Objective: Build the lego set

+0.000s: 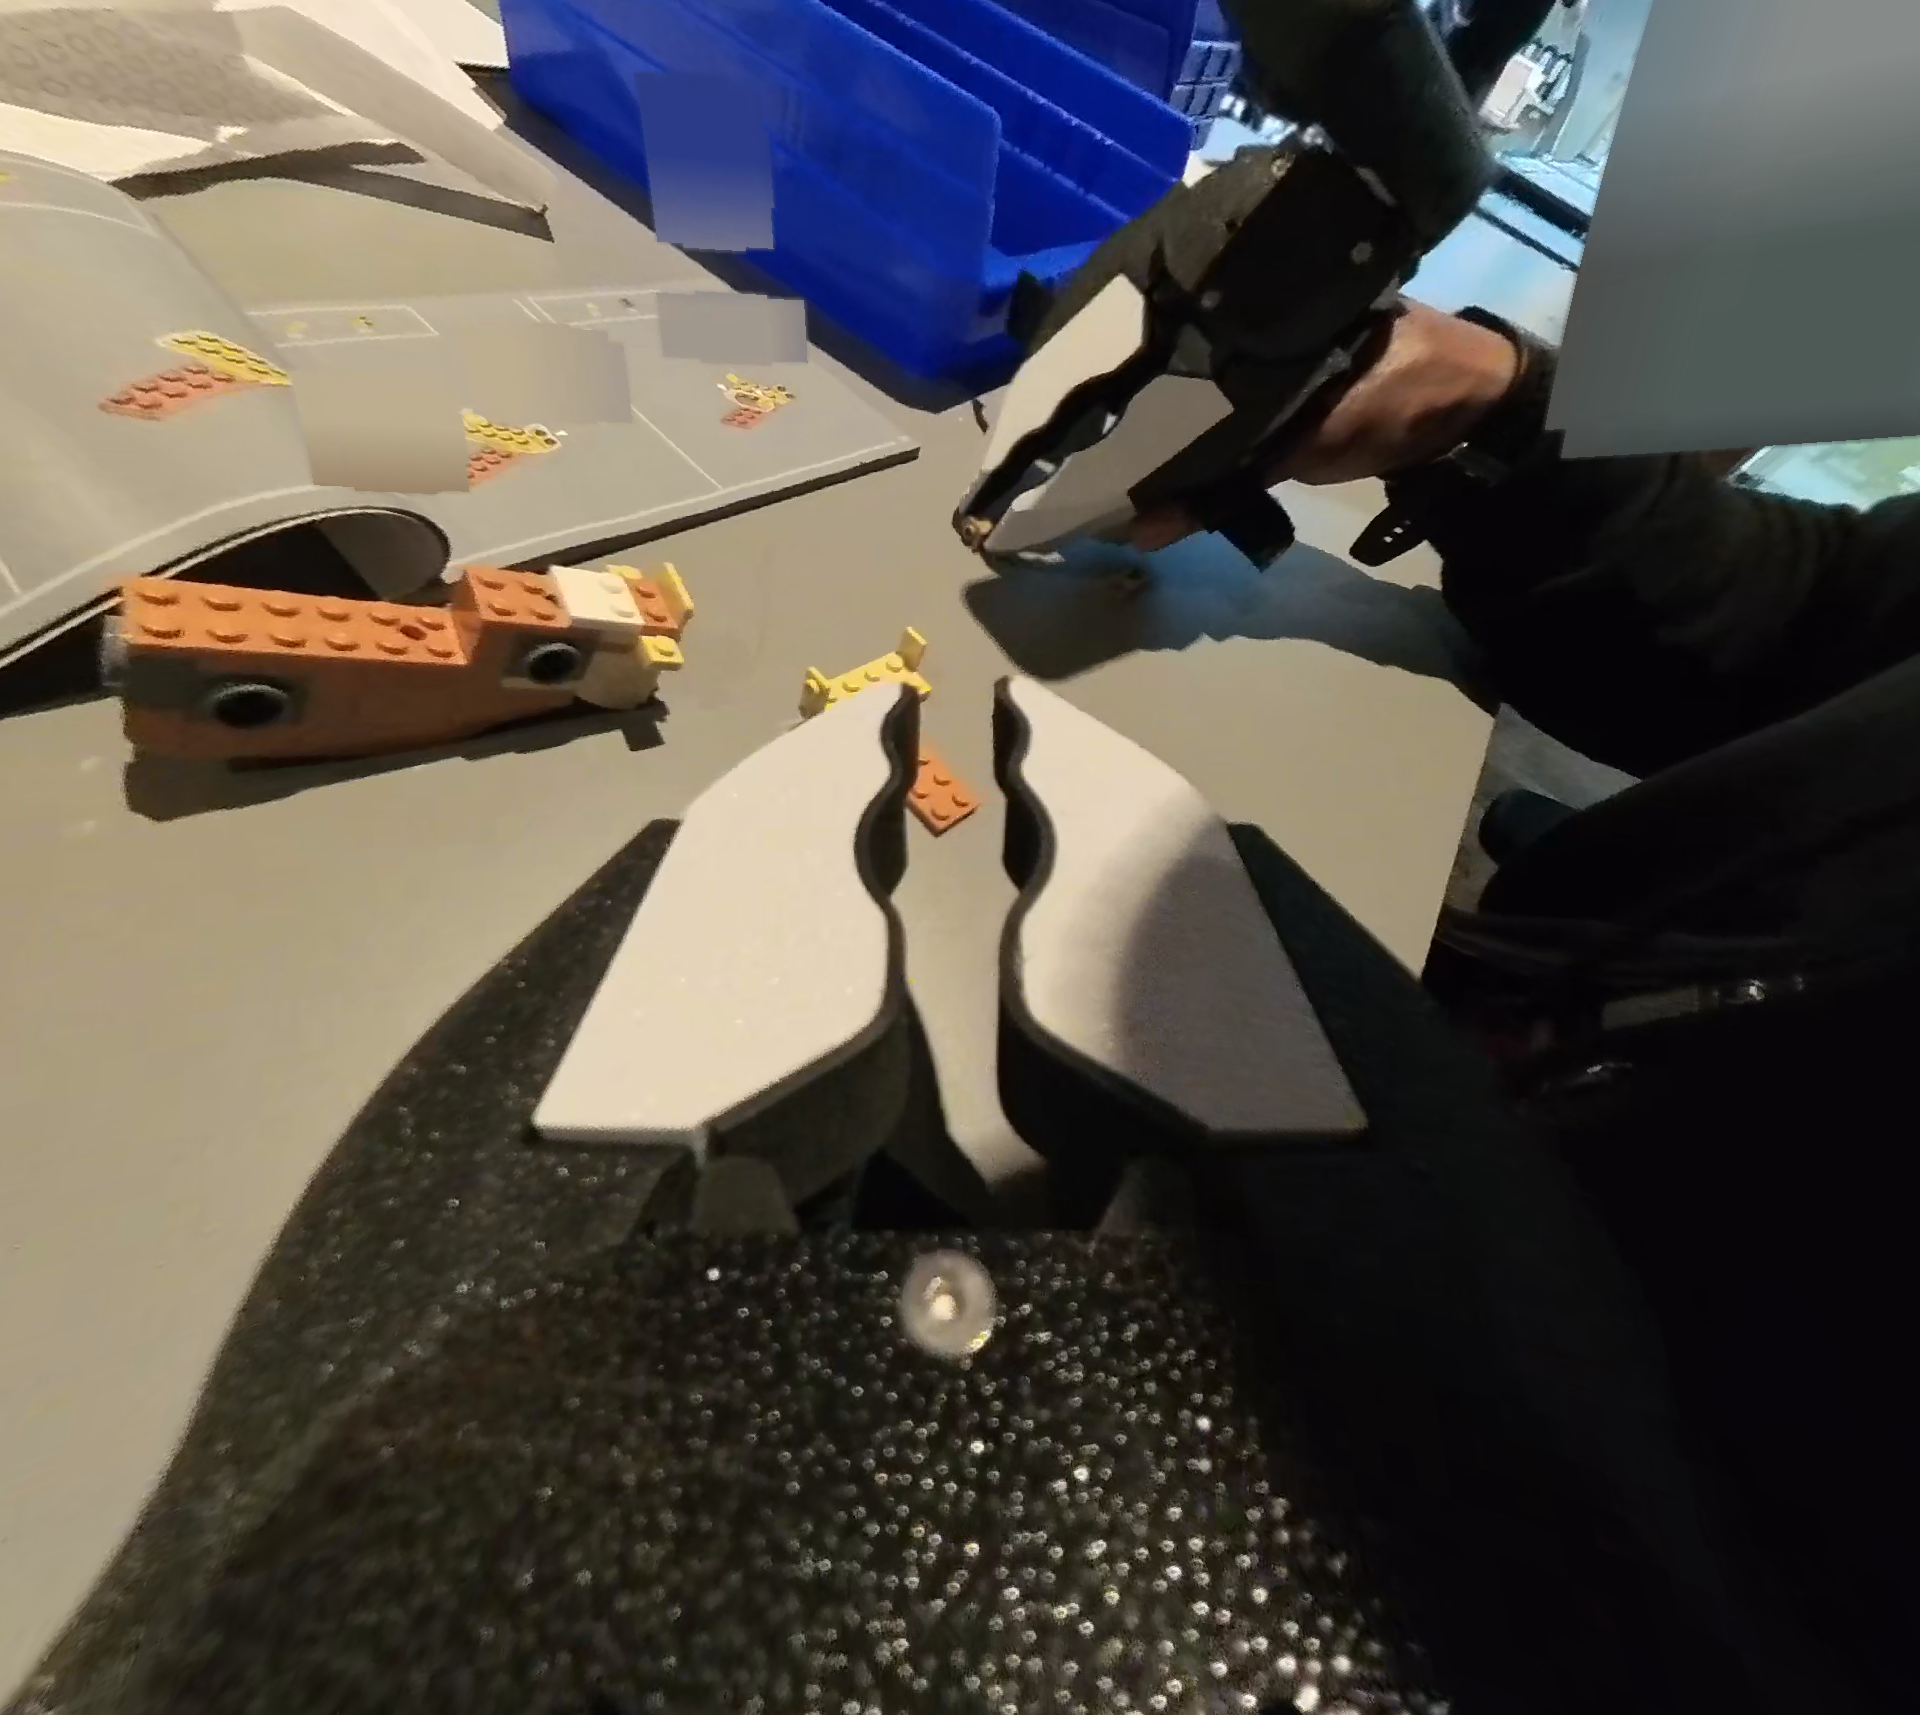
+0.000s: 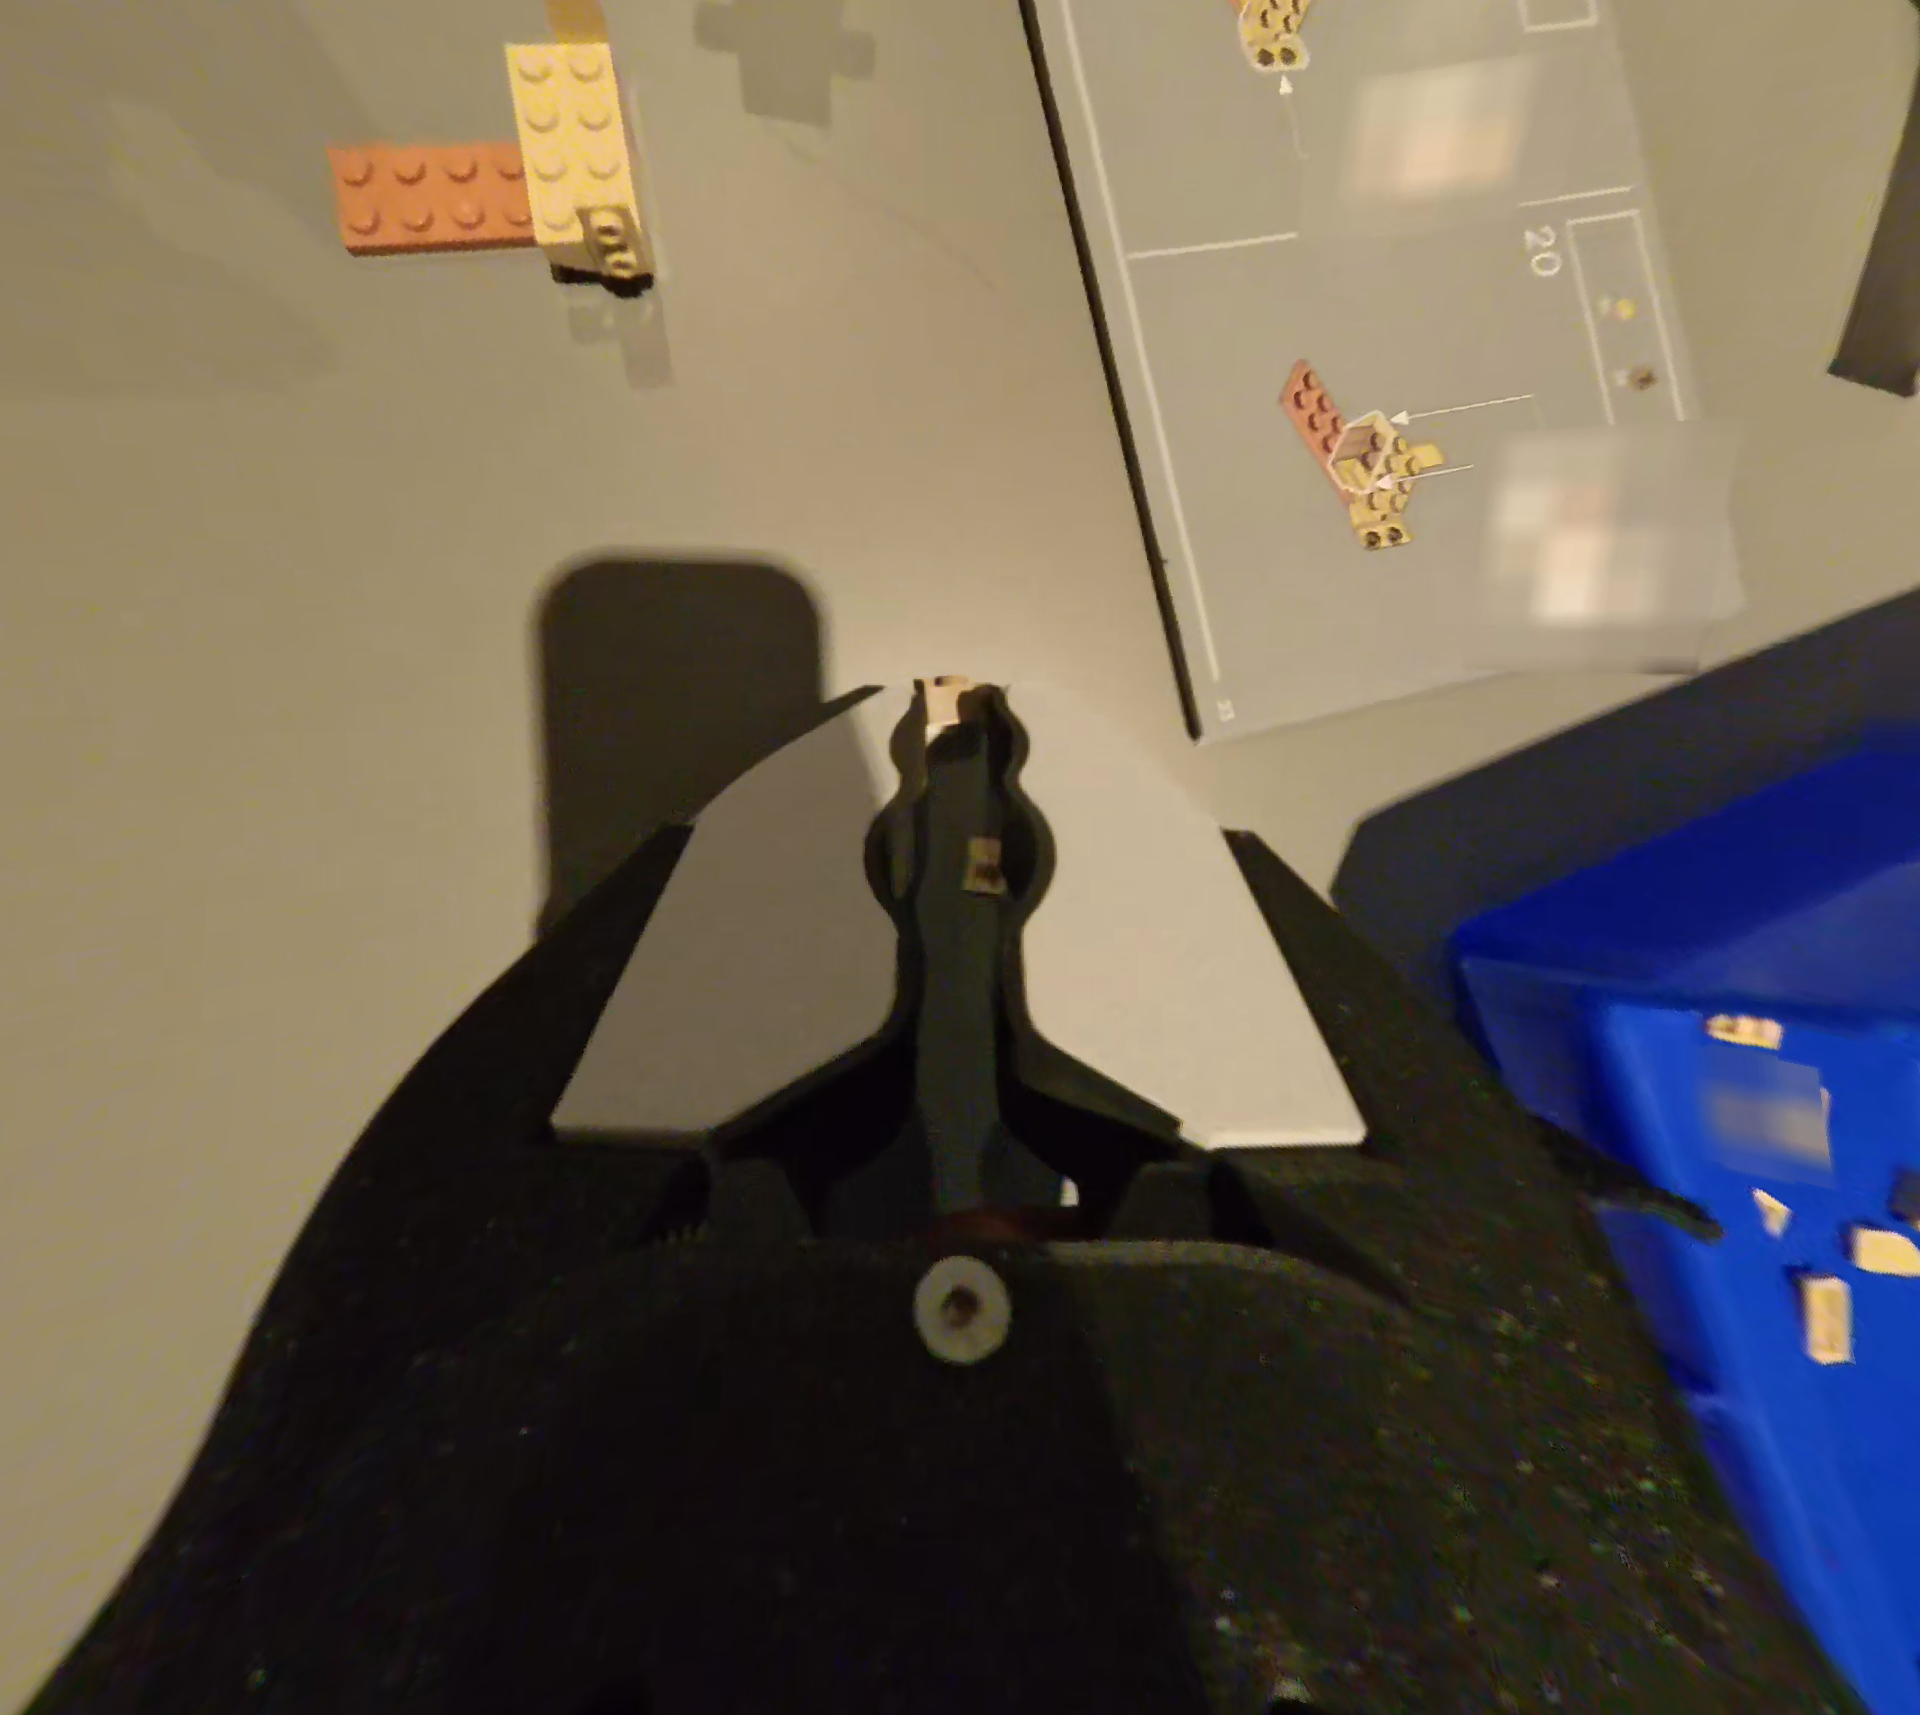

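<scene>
With right gripper point(image 2: 951, 709) pinching what seems a tiny tan piece point(image 2: 943, 697) and left gripper point(image 1: 951, 709) narrowly parted, empty: steady the yellow-orange subassembly point(image 2: 499, 179), then press straight down.

Two hand-held grippers of matching build: the left gripper point(image 1: 954, 709) and right gripper point(image 2: 951, 709) each have a speckled black body, pale grey finger plates point(image 1: 748, 948) edged in wavy black pads, and a silver screw point(image 1: 945, 1302) at the centre. The person's hand point(image 1: 1392, 408) emerges from a black sleeve point(image 1: 1662, 564), with a dark strap at the wrist
</scene>
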The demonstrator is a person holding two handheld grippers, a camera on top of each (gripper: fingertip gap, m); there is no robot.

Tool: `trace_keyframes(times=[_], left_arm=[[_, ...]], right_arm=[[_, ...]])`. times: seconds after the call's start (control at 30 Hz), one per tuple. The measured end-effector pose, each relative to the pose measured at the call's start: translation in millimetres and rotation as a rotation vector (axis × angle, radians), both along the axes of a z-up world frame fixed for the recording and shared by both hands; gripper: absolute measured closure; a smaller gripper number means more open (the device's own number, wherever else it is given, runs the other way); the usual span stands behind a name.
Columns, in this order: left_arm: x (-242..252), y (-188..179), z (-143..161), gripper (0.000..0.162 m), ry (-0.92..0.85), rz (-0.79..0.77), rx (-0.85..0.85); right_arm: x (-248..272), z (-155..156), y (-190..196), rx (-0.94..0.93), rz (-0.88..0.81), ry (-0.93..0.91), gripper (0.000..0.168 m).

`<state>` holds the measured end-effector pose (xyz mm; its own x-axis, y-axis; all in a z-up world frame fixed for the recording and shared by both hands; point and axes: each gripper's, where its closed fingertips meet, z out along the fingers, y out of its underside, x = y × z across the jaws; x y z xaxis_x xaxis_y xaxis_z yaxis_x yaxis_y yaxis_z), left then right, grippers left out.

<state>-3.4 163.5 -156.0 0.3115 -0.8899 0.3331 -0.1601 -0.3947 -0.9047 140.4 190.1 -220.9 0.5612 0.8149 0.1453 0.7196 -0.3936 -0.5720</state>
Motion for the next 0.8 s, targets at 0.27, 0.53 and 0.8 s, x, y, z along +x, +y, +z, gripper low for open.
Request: trace_keyframes(times=[0.27,0.53,0.8], left_arm=[[8.1,-6.2,2.9,0.150,-0.007,-0.033,0.015],[53.5,-27.5,3.2,0.151,0.029,-0.142,0.019],[80.4,-39.4,2.1,0.151,0.041,-0.148,-0.019]], right_arm=[[33.9,27.7,-17.3,0.160,0.028,0.057,0.158],[45.7,7.0,-43.8,0.028,0.082,0.051,0.157],[36.1,16.0,-41.9,0.150,0.130,0.101,0.157]])
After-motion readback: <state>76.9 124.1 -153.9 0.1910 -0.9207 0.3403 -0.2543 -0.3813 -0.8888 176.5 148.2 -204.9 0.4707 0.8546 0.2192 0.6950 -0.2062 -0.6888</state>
